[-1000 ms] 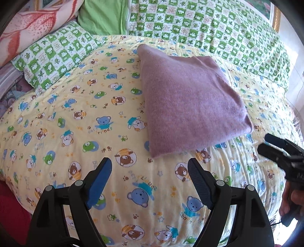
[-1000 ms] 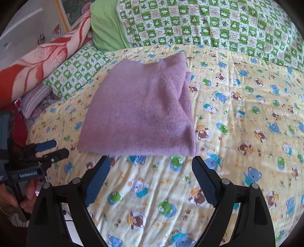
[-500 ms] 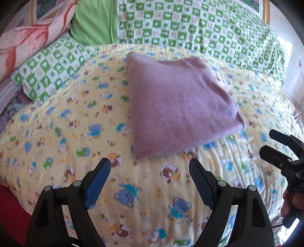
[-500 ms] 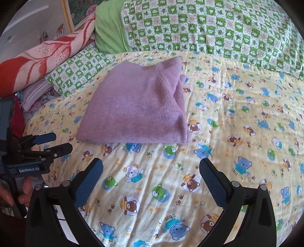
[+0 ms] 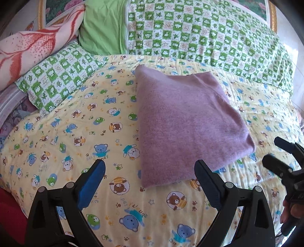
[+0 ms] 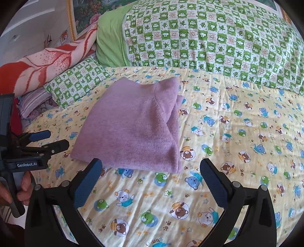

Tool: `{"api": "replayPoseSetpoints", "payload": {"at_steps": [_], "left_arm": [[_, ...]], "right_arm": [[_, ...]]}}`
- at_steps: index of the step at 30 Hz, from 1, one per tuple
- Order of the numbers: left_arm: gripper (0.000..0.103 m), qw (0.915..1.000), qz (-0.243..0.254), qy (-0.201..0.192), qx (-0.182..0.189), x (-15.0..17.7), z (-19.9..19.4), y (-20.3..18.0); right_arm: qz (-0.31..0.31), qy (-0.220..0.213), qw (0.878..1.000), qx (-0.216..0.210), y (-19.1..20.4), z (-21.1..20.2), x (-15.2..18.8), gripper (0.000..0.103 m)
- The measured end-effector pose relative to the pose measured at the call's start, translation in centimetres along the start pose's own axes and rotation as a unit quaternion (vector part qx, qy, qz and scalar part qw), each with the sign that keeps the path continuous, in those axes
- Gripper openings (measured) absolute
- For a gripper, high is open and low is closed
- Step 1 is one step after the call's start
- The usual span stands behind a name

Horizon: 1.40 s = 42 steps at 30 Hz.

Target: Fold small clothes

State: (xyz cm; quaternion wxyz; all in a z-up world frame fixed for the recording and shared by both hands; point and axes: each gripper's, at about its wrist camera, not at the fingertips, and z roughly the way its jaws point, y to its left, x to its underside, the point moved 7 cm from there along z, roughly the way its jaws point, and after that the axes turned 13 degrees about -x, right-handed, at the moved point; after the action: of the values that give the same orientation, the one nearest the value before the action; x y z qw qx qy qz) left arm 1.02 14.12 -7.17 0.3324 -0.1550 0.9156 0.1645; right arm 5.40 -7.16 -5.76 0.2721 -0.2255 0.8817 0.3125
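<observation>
A folded purple knit garment (image 5: 188,121) (image 6: 133,129) lies flat on the yellow bear-print bedspread (image 5: 76,133) (image 6: 237,133). My left gripper (image 5: 150,167) hovers just short of the garment's near corner, its jaws still opening, with nothing between them. My right gripper (image 6: 150,165) stands open above the bedspread, close to the garment's near edge, with nothing in it. Each wrist view catches the other gripper at its side edge: the right gripper (image 5: 281,153) and the left gripper (image 6: 51,140), each held by a person's hand.
Green checked pillows (image 5: 199,36) (image 6: 209,38) line the head of the bed. A smaller checked pillow (image 5: 57,76) and a red-and-pink patterned blanket (image 5: 28,51) sit at the left. A framed picture (image 6: 83,11) hangs behind.
Both grippers have opened wider and drawn back a little from the folded garment, which lies as before. The left view has tilted upward slightly.
</observation>
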Motion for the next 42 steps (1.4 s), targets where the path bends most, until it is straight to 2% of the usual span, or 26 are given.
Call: {"api": "replayPoseSetpoints", "payload": {"at_steps": [10, 42], "left_arm": [[0.096, 0.9999, -0.001, 0.004, -0.015, 0.5, 0.8, 0.2], [0.098, 0.9994, -0.023, 0.009, -0.026, 0.9, 0.2, 0.6]], "right_arm": [[0.006, 0.024, 1.000, 0.004, 0.0, 2.9, 1.1, 0.102], [0.001, 0.040, 0.999, 0.000, 0.5, 5.2, 0.8, 0.102]]}}
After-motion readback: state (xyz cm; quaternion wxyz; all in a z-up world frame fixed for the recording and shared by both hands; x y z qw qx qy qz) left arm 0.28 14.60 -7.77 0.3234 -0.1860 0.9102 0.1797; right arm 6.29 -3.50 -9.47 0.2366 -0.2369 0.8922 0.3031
